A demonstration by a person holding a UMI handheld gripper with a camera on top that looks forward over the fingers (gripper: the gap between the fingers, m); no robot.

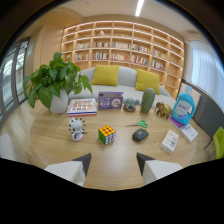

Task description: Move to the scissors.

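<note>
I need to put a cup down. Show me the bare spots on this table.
Bare wood lies just ahead of the open fingers, before the cube and mouse. Another patch sits between the cube and the book. It is crowded behind the scissors, from the cactus to the bottle.

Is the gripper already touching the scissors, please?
No, the open gripper is well short of the scissors, with the computer mouse lying between them.

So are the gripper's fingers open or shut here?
Open: the gripper shows bare table between its two fingertips, holding nothing. The scissors lie well beyond them.
</note>
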